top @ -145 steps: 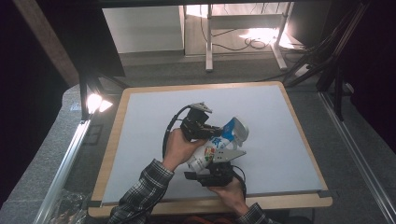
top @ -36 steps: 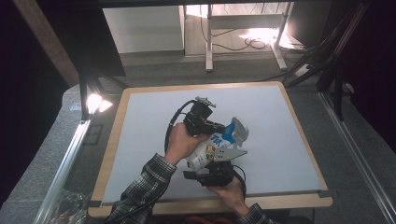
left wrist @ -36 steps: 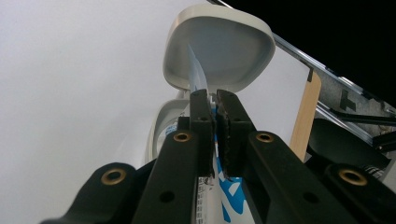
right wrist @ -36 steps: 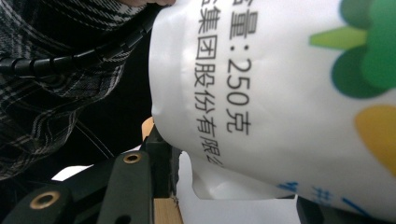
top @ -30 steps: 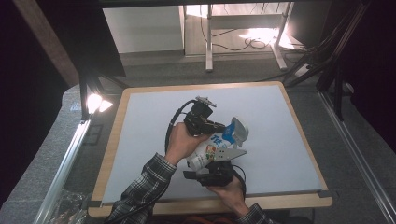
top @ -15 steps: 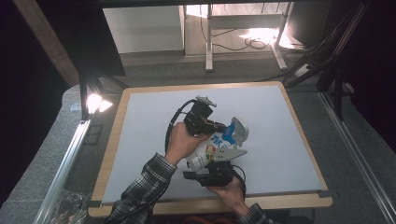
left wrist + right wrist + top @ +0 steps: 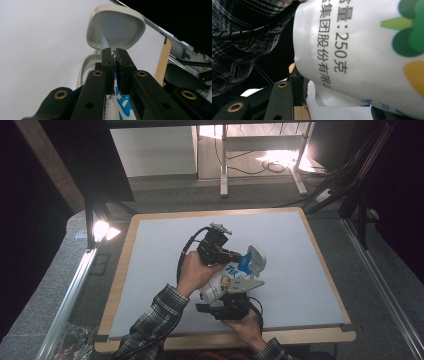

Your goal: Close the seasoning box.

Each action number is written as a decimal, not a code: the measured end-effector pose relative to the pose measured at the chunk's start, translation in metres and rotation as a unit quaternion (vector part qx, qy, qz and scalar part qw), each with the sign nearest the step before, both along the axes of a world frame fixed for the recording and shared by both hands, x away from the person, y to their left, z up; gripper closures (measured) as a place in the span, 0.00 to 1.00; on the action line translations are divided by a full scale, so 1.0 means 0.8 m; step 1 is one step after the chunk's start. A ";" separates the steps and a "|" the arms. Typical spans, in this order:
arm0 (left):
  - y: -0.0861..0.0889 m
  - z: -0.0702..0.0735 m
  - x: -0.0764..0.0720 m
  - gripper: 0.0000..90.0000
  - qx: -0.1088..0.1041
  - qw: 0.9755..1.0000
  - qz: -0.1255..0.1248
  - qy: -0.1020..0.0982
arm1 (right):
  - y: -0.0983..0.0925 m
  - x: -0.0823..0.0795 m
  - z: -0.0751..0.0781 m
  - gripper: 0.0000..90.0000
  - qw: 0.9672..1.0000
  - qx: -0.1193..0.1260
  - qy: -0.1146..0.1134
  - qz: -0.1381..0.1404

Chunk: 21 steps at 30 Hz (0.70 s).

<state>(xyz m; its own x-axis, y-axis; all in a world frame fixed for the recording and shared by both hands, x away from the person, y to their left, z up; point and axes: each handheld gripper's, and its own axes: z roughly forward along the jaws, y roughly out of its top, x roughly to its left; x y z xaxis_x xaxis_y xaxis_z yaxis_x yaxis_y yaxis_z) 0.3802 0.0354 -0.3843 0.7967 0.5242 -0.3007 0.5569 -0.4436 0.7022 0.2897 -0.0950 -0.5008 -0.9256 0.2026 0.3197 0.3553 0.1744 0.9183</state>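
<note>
High view, centre of the frame: right gripper clamps a wipes pack; left gripper, nearly shut, pinches a sheet beneath the flipped-up lid. Next, probably, pull steadily.

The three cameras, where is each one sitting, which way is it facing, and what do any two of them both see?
High view: above the person's side, looking forward and down on the table; forearms, left gripper, right gripper.
Left gripper view: rides that gripper, looking along its shut jaws at the open lid.
Right gripper view: rides its gripper, close on the pouch; a plaid sleeve shows.
Shared: every view sees the pouch.
</note>
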 end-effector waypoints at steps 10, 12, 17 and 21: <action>0.000 -0.001 0.000 0.96 0.003 1.000 -0.004 0.004 | 0.000 0.000 0.000 0.60 1.000 0.000 -0.001 0.000; -0.001 -0.001 0.000 0.98 0.005 1.000 -0.005 0.005 | 0.000 0.000 0.000 0.60 1.000 0.000 -0.001 0.000; -0.002 0.000 -0.001 1.00 0.011 1.000 -0.007 0.003 | 0.001 0.000 -0.001 0.60 1.000 -0.002 -0.005 0.000; -0.004 0.001 -0.003 1.00 0.014 1.000 -0.005 -0.003 | 0.001 0.000 -0.001 0.60 1.000 0.000 -0.004 0.001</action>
